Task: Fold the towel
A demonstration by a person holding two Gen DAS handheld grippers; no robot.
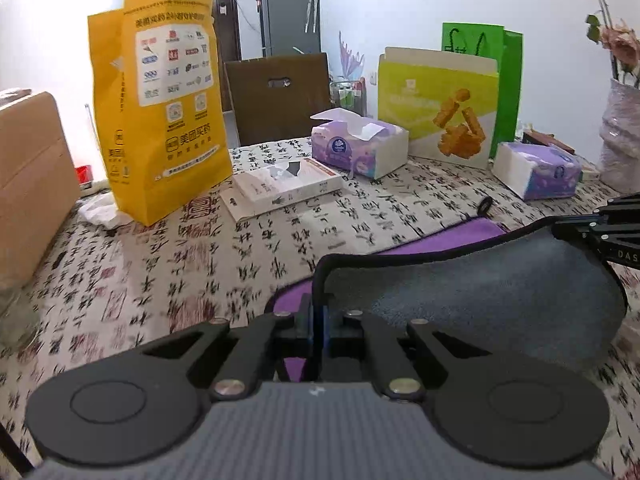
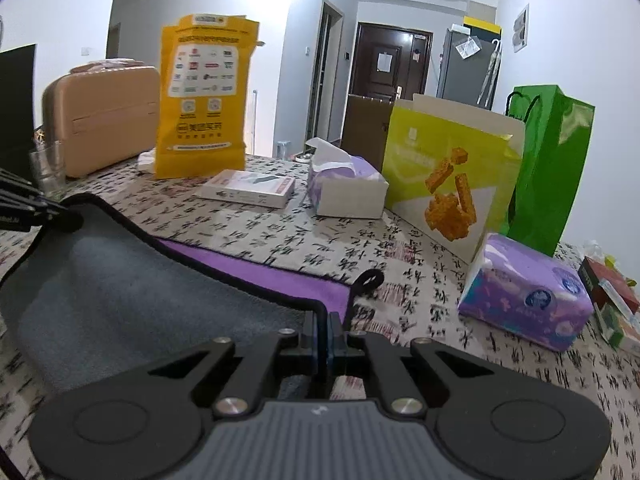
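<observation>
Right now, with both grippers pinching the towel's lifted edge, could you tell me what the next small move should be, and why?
Probably carry both corners forward together: the left gripper and right gripper are shut on the towel, grey side raised, purple half still flat.

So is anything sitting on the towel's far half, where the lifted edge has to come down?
Nothing visible does. Both the left hand-held gripper and right hand-held gripper pinch the towel by its black edge, grey side raised. The purple half ahead lies bare; the tissue packs sit beyond it.
</observation>
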